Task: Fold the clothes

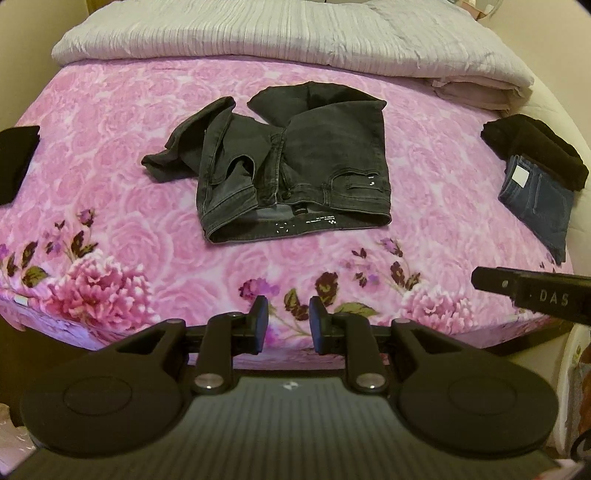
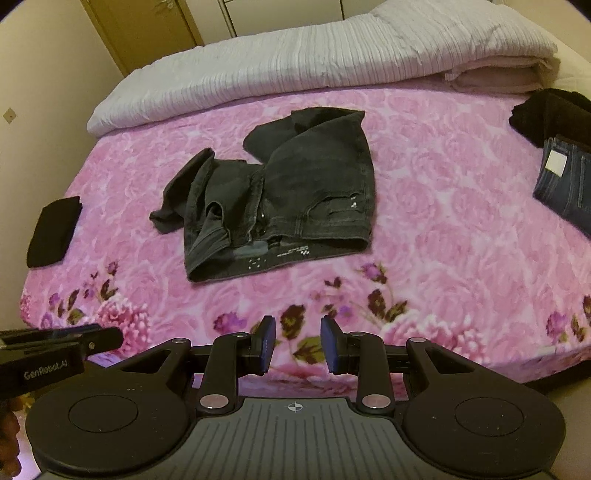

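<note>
Crumpled black jeans (image 1: 295, 166) (image 2: 280, 195) lie in the middle of the pink floral bedspread (image 1: 110, 155) (image 2: 443, 221), waistband toward me and legs bunched up behind. My left gripper (image 1: 289, 323) hovers over the near edge of the bed, short of the jeans, jaws open with nothing between them. My right gripper (image 2: 297, 345) hangs likewise above the near edge, open and empty, with blue pads. Each gripper shows at the side of the other's view: the right one's finger (image 1: 532, 291), the left one's finger (image 2: 62, 341).
A folded black garment (image 1: 16, 162) (image 2: 53, 230) lies at the left edge of the bed. Folded blue jeans (image 1: 535, 199) (image 2: 569, 184) under a black garment (image 1: 535, 147) (image 2: 550, 114) lie at the right. A rolled grey quilt (image 1: 277, 33) (image 2: 314, 62) spans the far side.
</note>
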Demonstrator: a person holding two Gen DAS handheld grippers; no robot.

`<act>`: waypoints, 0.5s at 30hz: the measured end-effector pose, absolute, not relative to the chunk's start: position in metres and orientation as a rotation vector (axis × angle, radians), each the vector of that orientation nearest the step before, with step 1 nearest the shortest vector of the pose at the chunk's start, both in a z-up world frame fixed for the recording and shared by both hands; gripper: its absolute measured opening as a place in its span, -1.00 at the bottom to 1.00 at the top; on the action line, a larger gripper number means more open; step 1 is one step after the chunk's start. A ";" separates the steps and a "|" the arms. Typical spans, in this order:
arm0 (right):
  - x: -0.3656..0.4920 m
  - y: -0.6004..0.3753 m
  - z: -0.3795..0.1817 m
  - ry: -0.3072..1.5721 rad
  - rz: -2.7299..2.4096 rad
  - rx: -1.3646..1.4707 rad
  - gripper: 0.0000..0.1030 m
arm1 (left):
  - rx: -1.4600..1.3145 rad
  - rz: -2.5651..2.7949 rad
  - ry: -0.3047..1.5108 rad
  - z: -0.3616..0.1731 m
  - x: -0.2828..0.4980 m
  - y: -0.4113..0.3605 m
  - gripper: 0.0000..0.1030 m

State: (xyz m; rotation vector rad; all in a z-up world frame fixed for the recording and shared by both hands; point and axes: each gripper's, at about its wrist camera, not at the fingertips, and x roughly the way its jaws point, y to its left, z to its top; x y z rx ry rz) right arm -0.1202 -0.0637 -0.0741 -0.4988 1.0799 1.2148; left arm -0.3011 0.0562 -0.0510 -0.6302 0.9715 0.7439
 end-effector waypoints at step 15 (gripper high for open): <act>-0.057 -0.009 -0.112 1.157 1.295 -0.481 -0.41 | -0.743 0.832 0.920 -0.090 -0.279 0.096 -0.43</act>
